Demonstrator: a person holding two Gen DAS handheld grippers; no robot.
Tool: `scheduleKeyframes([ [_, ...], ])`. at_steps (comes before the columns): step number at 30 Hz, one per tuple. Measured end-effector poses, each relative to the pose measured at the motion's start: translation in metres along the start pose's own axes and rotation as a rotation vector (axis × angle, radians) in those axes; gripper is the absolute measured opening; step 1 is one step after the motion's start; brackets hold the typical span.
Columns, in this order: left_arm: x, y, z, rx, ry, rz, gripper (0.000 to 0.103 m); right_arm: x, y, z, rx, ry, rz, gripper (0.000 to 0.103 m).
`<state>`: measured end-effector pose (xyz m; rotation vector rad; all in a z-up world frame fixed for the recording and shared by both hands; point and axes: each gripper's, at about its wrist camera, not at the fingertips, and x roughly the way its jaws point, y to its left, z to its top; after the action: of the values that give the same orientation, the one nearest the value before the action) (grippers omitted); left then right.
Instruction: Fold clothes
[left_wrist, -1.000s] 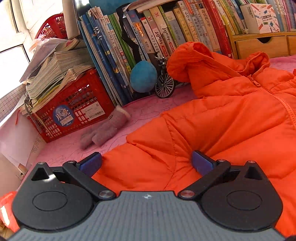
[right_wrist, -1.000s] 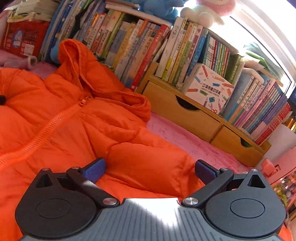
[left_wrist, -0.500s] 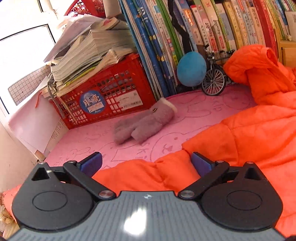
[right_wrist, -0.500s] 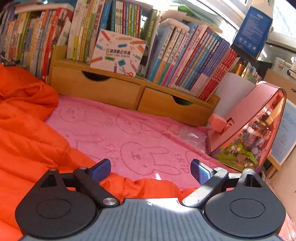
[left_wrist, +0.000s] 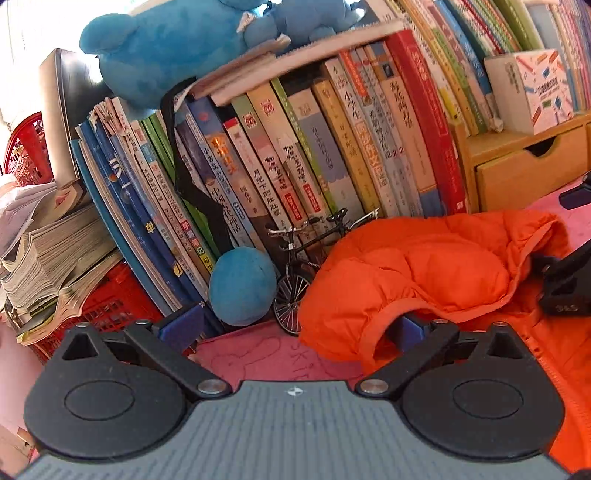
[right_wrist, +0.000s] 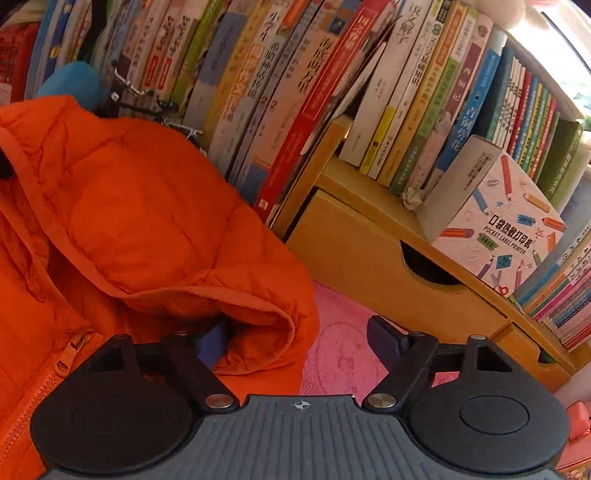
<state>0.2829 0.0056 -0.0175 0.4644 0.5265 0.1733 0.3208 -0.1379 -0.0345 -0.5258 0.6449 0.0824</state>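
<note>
Item: orange puffer jacket (left_wrist: 417, 273), lying on the pink bunny-print cloth (left_wrist: 266, 354) that covers my counter, hood bunched up against the row of books (left_wrist: 295, 158).

Left gripper (left_wrist: 295, 326): jaws spread wide. The hood's left rim sits between them; my inner blue pad is tucked under the hem fold, the outer pad is clear of the fabric. Nothing clamped.

Right gripper (right_wrist: 299, 341): also wide open. My inner pad is hidden under the hood's right rim (right_wrist: 258, 317); the outer pad hangs over bare pink cloth. Nothing clamped. From the left wrist view I see this gripper at the hood's far edge.

Surroundings: model bicycle (left_wrist: 299, 280) and blue plush ball (left_wrist: 242, 286) just beside the hood; wooden drawer unit (right_wrist: 388, 266) near its right side; zipper (right_wrist: 40, 380) running toward me.
</note>
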Motion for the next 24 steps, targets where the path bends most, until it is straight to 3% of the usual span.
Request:
scheduleKeyframes([
  [1, 0.008, -0.003, -0.004, 0.010, 0.015, 0.041, 0.103, 0.000, 0.000, -0.003, 0.005, -0.007, -0.010, 0.037],
  [3, 0.019, -0.005, -0.011, 0.009, 0.028, 0.090, 0.103, -0.012, -0.006, -0.007, 0.039, -0.088, -0.091, 0.025],
  [8, 0.008, 0.009, -0.010, -0.126, -0.075, 0.122, 0.103, -0.084, -0.011, -0.032, 0.046, -0.493, -0.335, 0.025],
  [10, 0.011, 0.005, -0.005, -0.108, -0.082, 0.131, 0.103, -0.105, -0.001, -0.047, 0.002, -0.628, -0.442, 0.030],
  [12, 0.016, 0.001, 0.000, -0.083, -0.083, 0.139, 0.103, -0.102, 0.002, -0.058, -0.030, -0.618, -0.481, 0.031],
  [15, 0.030, -0.009, -0.005, -0.052, -0.020, 0.100, 0.103, -0.072, -0.009, -0.067, 0.028, -0.414, -0.392, 0.036],
  [18, 0.041, -0.023, -0.009, -0.011, 0.014, 0.120, 0.103, -0.048, -0.012, -0.067, 0.049, -0.286, -0.331, 0.038],
  [24, 0.059, -0.016, -0.011, -0.056, 0.106, 0.044, 0.103, -0.022, -0.003, -0.058, -0.025, -0.159, -0.239, 0.038],
])
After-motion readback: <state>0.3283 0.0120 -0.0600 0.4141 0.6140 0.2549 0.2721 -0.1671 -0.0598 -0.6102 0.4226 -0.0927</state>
